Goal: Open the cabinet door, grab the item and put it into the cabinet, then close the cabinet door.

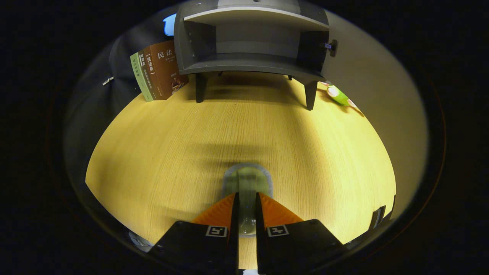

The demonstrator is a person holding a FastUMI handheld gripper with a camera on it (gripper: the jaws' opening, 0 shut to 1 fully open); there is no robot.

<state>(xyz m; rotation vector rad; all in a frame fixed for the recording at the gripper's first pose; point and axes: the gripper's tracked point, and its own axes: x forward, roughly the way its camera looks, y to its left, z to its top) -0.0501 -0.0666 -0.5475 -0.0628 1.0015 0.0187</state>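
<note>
The tool [247,206] is clamped on a clear glass [247,183] between its fingers, low over the counter [172,152]. The grab looks done; next, carry it into the open cabinet [252,42] well beyond.

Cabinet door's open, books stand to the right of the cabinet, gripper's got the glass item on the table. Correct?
One slip: the books stand to the left of the cabinet, not the right, as the gripper view shows. The rest holds: the cabinet is open, and the gripper has its fingers closed on the glass item on the table.
</note>
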